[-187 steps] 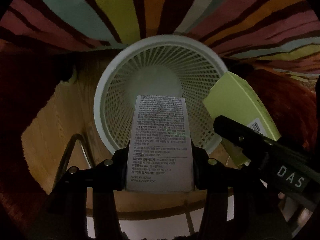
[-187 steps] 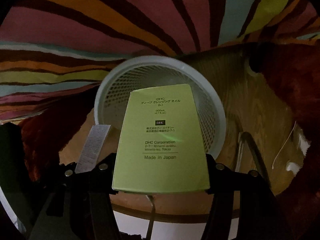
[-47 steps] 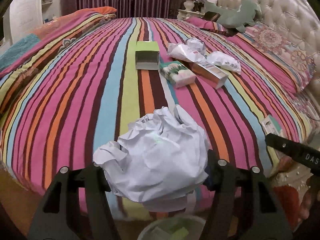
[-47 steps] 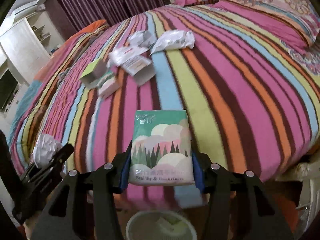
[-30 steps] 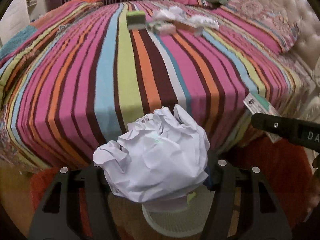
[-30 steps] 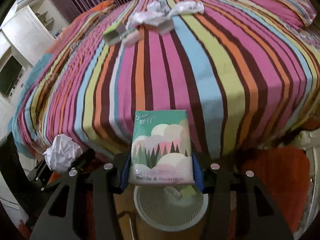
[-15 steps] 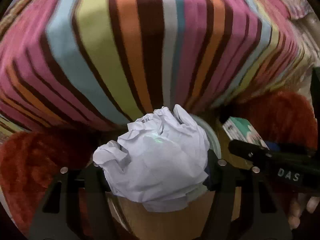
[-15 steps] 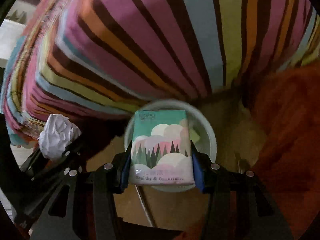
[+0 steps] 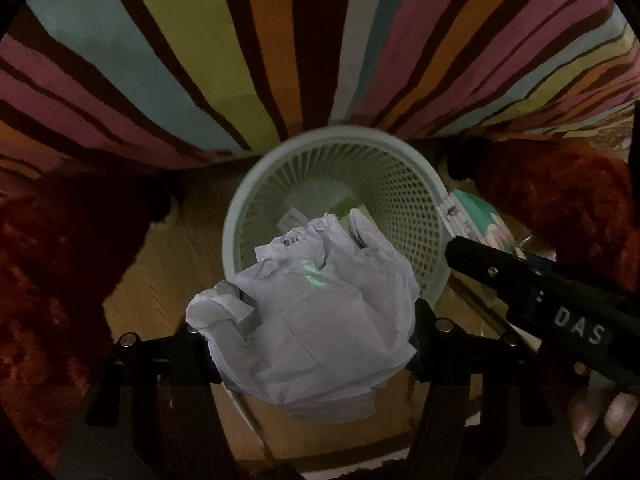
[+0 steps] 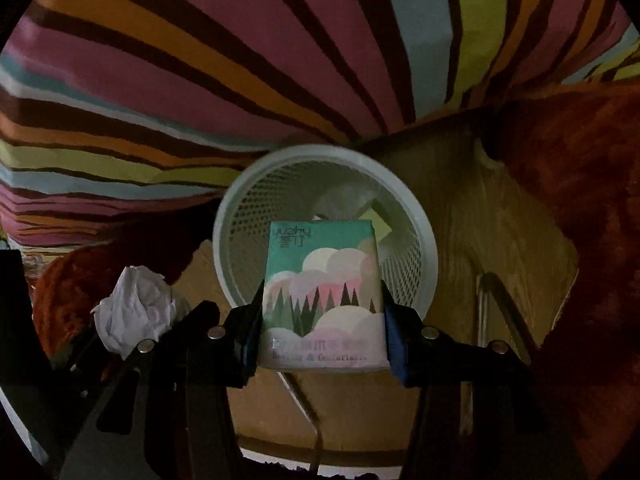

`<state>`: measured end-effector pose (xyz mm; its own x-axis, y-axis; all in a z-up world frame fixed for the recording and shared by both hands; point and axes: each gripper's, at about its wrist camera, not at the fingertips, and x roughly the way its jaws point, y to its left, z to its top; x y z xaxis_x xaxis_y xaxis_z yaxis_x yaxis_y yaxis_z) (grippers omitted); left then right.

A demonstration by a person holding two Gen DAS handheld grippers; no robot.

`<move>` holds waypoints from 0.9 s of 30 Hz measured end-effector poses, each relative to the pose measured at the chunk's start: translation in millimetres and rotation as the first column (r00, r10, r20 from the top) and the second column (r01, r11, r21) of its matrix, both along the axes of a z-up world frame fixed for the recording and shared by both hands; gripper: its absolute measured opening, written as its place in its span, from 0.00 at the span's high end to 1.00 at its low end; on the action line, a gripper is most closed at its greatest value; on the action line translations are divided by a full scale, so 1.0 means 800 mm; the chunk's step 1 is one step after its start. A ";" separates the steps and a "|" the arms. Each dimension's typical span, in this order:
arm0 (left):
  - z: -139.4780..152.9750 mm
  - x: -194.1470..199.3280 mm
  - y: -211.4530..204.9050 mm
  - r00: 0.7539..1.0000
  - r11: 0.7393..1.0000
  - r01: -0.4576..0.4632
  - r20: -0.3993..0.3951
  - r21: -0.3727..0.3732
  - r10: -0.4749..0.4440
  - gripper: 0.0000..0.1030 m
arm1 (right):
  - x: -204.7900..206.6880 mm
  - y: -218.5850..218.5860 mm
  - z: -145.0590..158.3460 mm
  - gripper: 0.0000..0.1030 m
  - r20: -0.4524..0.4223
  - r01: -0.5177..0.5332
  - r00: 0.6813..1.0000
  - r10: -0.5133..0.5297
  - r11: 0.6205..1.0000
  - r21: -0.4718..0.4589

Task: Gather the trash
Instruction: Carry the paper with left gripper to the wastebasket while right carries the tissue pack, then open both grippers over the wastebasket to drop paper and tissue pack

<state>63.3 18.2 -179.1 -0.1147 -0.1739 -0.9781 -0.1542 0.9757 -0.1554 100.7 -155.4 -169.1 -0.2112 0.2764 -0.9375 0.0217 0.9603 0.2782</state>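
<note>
Down low, beside the bed: left claw [image 9: 312, 332] clenched on a crumpled white paper ball [image 9: 316, 316], hanging over the near rim of a pale mesh basket [image 9: 404, 184]. Seen from the right wrist too, the same paper ball [image 10: 134, 312] off to the left of the basket [image 10: 424, 236]. In the basket's bottom, a yellow-green box [image 10: 378, 216] and a bit of white packaging, partly hidden. Right claw [image 10: 324, 344] gripping a tissue pack [image 10: 324, 296] with a green top and a tree print, upright, held above the basket's near edge. Behind the basket, a striped bedspread [image 9: 224, 40] draping down. Under the basket, a wooden floor [image 10: 492, 220]; to either side, a red shaggy rug [image 9: 52, 272].
</note>
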 end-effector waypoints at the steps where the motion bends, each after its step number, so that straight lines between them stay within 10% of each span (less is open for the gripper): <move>1: -0.006 -0.001 -0.002 1.000 1.000 0.001 -0.016 -0.004 -0.001 0.40 | 0.001 0.000 -0.002 0.53 -0.010 0.006 1.000 -0.006 1.000 0.000; 15: -0.038 0.000 -0.004 0.991 1.000 -0.006 -0.135 -0.011 0.004 0.31 | 0.003 0.004 -0.026 0.52 -0.102 0.020 0.995 -0.018 1.000 0.016; 19: -0.040 -0.002 0.002 0.987 0.999 -0.032 -0.158 -0.012 0.030 0.17 | 0.003 0.007 -0.024 0.21 -0.084 0.002 0.996 -0.003 1.000 -0.010; 27: -0.039 0.000 0.002 0.989 0.999 -0.048 -0.144 -0.013 0.045 0.15 | 0.003 -0.001 -0.025 0.20 -0.071 0.049 0.996 -0.050 0.999 -0.020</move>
